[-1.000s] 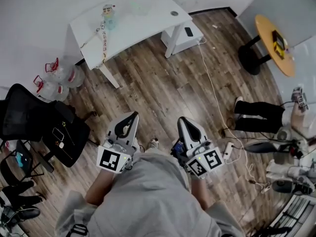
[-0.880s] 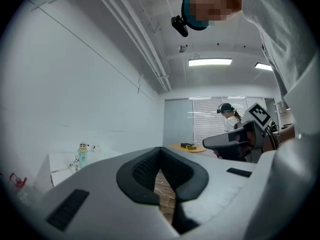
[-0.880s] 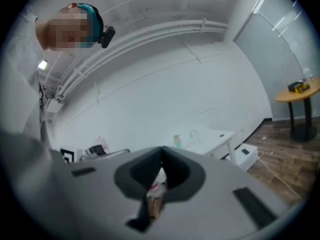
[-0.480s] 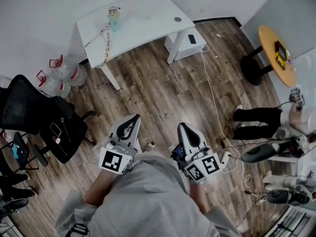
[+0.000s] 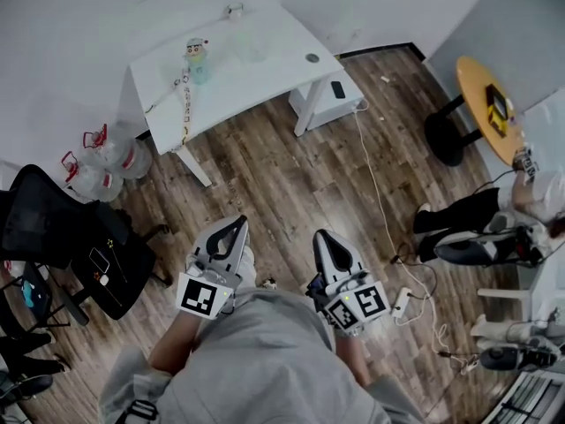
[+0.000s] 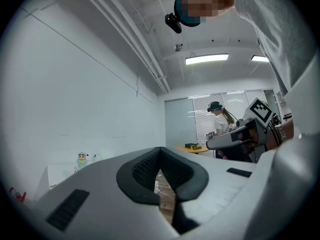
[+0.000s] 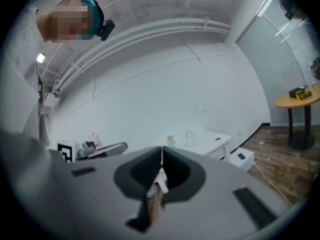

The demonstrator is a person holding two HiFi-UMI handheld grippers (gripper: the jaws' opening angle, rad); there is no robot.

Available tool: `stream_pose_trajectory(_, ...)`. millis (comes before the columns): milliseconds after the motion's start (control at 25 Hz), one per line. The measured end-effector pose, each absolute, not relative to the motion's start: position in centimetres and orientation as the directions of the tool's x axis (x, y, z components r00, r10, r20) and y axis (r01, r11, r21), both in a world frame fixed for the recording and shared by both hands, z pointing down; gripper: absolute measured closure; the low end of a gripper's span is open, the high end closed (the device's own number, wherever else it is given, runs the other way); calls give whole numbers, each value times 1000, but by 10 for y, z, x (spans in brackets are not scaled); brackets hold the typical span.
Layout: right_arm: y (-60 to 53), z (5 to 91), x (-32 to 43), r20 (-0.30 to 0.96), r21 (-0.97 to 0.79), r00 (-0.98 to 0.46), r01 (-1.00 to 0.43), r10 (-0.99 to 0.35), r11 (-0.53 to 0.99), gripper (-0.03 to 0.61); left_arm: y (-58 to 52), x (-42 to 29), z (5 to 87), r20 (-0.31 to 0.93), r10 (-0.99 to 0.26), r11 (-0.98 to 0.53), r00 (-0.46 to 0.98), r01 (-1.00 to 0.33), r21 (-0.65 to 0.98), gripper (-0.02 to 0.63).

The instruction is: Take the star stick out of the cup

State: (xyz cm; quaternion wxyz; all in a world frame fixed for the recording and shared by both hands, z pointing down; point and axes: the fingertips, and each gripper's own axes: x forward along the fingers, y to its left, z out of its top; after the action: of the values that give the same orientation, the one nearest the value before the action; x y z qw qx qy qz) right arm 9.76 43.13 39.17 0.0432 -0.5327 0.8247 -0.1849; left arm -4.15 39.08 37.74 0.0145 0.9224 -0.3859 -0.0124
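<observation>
the person stands on the wood floor (image 5: 291, 166) with both grippers held low in the bottom middle of the head view, pointing up the frame toward the white table (image 5: 265, 51). the left gripper (image 5: 237, 223) sits just left of centre. in its own view the left gripper (image 6: 160, 151) has its tips touching and nothing between them, only a sliver of floor showing through the gap lower down. the right gripper (image 5: 323, 237) sits just right of centre. seen in its own view, the right gripper (image 7: 161, 151) is also closed tip to tip and empty.

the table fills the upper left of the head view, well apart from both grippers. on it stands a small cup with a cartoon head (image 5: 196, 57), which also shows in the lower left of the left gripper view (image 6: 81, 159) and just above the jaws in the right gripper view (image 7: 171, 141). a clear glass (image 5: 234, 10) stands nearer the table's far edge. the star stick is too small to pick out, so i cannot tell which of the two holds it.

a black chair (image 5: 53, 219) stands at the left edge and a round yellow table (image 5: 490, 95) at the upper right. another person (image 6: 220, 119) stands in the right half of the left gripper view.
</observation>
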Motion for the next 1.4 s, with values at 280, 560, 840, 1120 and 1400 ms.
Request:
stream_pose_trajectory(280,372,389,97,126,-346,-413,-871,-902,350,543,312,-47,373,-18,-749,-663,663,-748,19,584)
stream_pose_trajectory(560,310,392,92,130,-354,-385,-879,-914,320,543,255,-51,379,-4,-708,-706,706,-707,46,584)
stream_pose_trajectory(840,250,396,74,129,-372,-366,-879,-922,297,543,201,-58,377,-10,-660,-748,751,-659,-75,584)
stream_pose_trajectory(1120,214,398,61,151,-379,-382,-874,-912,303,543,169,-76,383,-7,-695,-719,719,-694,25,584)
stream_pose_trajectory(1400,184,408,72,200,-376,-376,-882,-905,284,543,145,-84,398,25,-736,-674,676,-736,62,584)
